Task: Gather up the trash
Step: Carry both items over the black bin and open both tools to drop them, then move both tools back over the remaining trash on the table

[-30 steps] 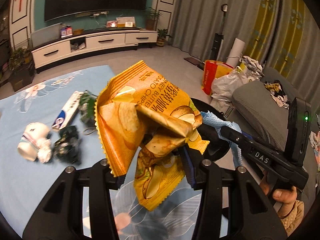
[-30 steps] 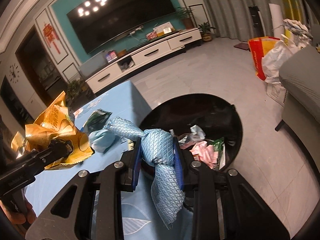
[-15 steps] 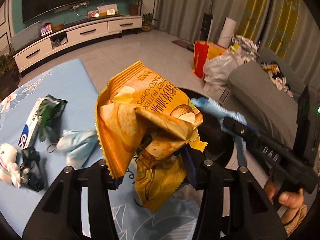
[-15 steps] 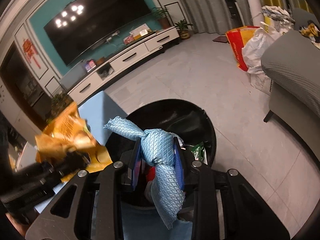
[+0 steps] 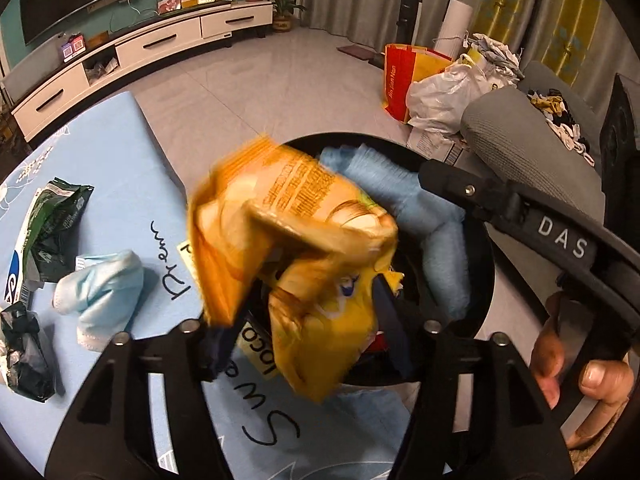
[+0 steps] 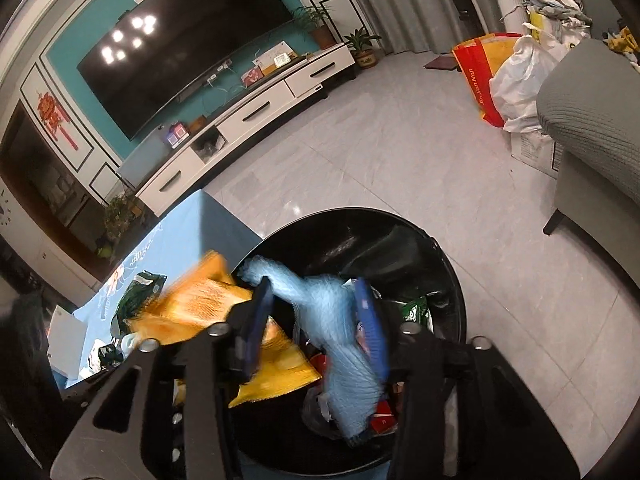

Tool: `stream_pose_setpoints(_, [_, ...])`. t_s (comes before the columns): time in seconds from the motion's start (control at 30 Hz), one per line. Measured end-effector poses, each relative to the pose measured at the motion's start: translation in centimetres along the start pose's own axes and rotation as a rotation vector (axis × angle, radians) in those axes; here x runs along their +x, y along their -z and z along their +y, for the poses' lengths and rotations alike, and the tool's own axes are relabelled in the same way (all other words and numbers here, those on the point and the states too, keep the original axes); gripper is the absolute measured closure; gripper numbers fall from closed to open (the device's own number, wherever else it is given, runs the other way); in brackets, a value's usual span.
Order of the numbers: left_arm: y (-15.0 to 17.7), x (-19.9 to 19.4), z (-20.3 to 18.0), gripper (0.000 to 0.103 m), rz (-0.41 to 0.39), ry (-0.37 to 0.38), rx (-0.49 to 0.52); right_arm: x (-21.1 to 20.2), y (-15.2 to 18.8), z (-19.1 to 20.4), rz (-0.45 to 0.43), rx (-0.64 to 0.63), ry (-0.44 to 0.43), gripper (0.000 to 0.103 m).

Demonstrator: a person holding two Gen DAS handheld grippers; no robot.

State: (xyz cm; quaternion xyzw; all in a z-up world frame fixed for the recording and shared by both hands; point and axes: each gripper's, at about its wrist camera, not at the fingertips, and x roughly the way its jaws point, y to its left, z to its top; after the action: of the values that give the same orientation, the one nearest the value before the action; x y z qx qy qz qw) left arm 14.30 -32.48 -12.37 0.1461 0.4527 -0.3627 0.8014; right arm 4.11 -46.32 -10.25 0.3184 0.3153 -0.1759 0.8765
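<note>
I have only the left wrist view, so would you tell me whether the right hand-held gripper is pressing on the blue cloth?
Observer: No. In the right wrist view the right hand-held gripper has just been opening its jaws. The blue cloth hangs blurred and loose between them, over the black bin.
Operator: Thank you. What is already in the bin?
Observer: A green packet and some red packaging lie inside.
Operator: And where is the orange chip bag from that side?
Observer: The orange chip bag overlaps the bin's rim on the table side, so part of it appears to be outside the opening.
</note>
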Motion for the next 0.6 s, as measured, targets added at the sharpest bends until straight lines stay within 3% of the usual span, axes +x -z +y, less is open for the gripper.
stream_pose_setpoints(0.03, [0.0,-0.1,0.1,0.024,-0.006,0.001,-0.005,0.0,-0.1,0.0,-0.002,0.003,-0.001,0.048])
stream_pose_setpoints(0.2, [0.4,-1.3,0.9,0.023,-0.029,0.008,-0.033,-0.7,0.1,0.1,-0.012,0.004,-0.005,0.048])
stream_pose_setpoints(0.6, [5.6,-7.2,4.2,0.004,-0.092,-0.02,-0.15,-3.0,3.1,1.5,0.042,-0.06,-0.014,0.044])
